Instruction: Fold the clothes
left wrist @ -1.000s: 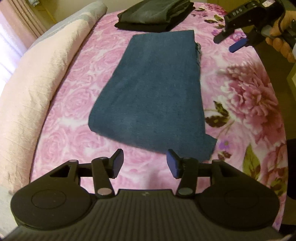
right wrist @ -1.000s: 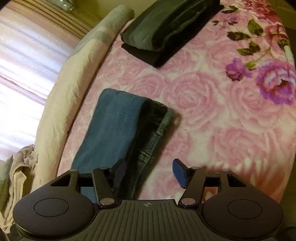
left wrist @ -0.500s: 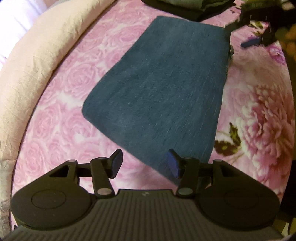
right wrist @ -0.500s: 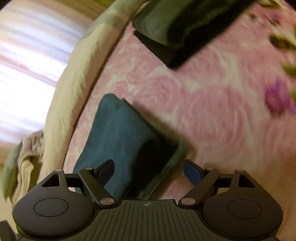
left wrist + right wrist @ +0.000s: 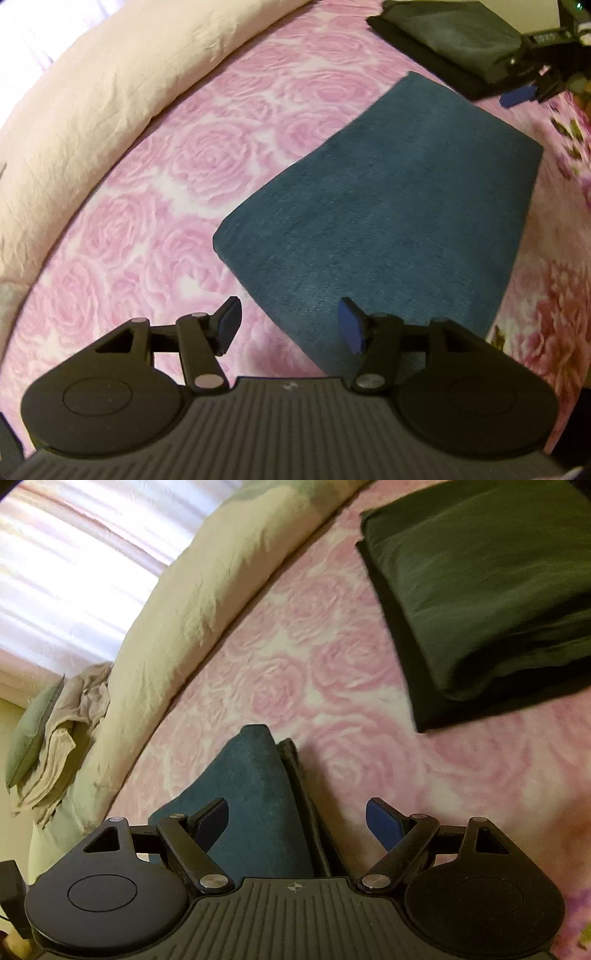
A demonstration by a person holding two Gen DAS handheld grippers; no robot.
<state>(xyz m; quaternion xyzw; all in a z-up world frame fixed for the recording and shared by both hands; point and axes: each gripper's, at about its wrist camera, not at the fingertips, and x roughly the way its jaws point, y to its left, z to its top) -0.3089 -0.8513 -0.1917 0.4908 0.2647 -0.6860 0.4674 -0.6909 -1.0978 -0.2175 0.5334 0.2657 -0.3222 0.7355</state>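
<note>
Both tools are spread wide and grip nothing. From its own camera, the left tool (image 5: 286, 325) hangs over the near corner of the folded blue jeans (image 5: 388, 221), its right pad above the denim and its left pad above bare bedspread. The right tool (image 5: 295, 823) hangs over the far end of the same jeans (image 5: 255, 797), with its left pad over the fabric and its right pad over the bedspread; whether either tool touches the cloth cannot be told. In the left view the right tool (image 5: 524, 92) shows at the far right, beside the jeans' far edge.

The surface is a bed with a pink rose-patterned bedspread (image 5: 184, 158), which carries larger purple flowers along its right side. A long cream rolled blanket (image 5: 92, 96) runs along the left edge. Beyond it, in the right view, hangs a bright curtain (image 5: 74, 561), and a small heap of beige cloths (image 5: 62, 738) lies at the near left.

Counted: one pair of blue jeans, folded into a flat oblong in the middle of the bed; one stack of dark folded garments (image 5: 480, 590) at the far right, well apart from the jeans.

Open bedspread lies between the jeans and the blanket, and between the jeans and the dark stack.
</note>
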